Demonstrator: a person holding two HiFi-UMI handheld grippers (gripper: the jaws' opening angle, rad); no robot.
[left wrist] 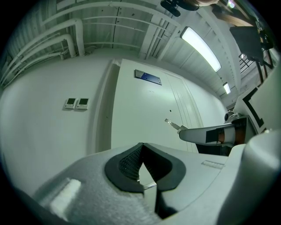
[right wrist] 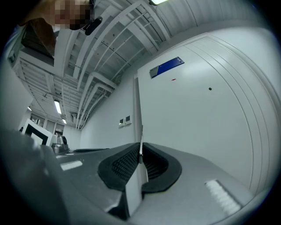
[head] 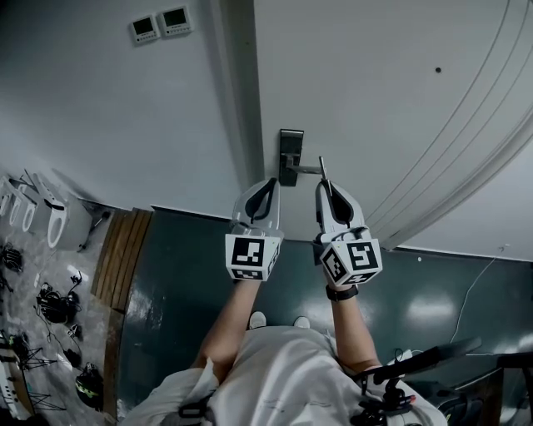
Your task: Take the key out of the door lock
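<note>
One key [head: 322, 170] | pinched in right claw [head: 326, 190] | lock [head: 290, 156] seemingly empty

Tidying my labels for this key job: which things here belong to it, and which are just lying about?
Job:
key, held in the right gripper, out of the lock
lock
door

Lying about:
wall panels
blue sign
floor cables
left gripper, shut and empty
</note>
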